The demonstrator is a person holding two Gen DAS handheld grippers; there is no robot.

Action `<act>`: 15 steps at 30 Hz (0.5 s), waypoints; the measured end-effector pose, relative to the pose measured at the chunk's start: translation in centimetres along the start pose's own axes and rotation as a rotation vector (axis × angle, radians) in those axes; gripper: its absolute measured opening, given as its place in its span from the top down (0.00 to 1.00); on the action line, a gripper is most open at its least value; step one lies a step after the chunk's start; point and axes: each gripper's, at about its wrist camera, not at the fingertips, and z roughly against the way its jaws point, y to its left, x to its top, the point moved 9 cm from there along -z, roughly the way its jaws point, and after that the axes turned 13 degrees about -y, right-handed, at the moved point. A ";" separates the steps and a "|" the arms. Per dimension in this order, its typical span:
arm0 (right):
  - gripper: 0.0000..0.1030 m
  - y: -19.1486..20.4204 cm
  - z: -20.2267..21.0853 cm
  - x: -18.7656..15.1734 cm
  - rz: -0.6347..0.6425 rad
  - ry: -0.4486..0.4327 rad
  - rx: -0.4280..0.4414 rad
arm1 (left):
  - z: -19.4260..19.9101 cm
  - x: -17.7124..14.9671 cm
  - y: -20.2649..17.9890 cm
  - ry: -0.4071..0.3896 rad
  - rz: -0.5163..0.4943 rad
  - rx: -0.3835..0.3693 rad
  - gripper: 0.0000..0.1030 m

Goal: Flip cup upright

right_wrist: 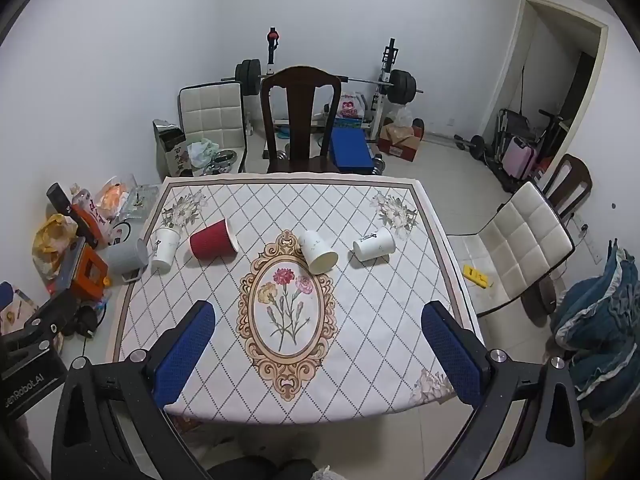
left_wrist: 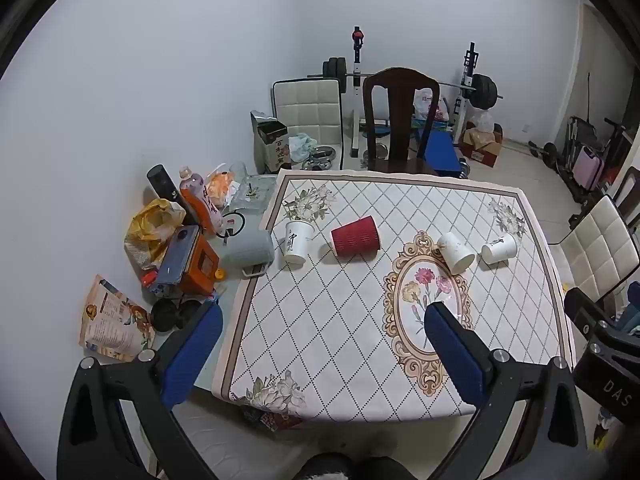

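Floral-cloth bench point(right_wrist: 360, 320) w/ red cup point(right_wrist: 213, 243) on its side, far left; both claws, left point(left_wrist: 323, 334) & right point(right_wrist: 318, 332), released, hovering near edge.

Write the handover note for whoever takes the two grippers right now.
Left gripper: jaws open, empty, above the table's near-left edge.
Right gripper: jaws open, empty, above the near edge.
Four cups in a row across the tablecloth: far-left white cup, red cup, centre white cup, right white cup.
Done: nothing; all four appear to lie tipped over.
Left: stand the cups upright.
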 end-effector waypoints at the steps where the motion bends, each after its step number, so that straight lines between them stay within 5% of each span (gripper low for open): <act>1: 0.00 0.0 0.0 0.1 0.004 -0.004 -0.003 | 0.0 0.0 0.0 0.000 0.002 0.000 0.00; 15: 0.00 0.0 -0.2 -0.1 0.010 -0.001 -0.013 | 0.0 0.2 -0.6 0.008 -0.005 -0.002 0.00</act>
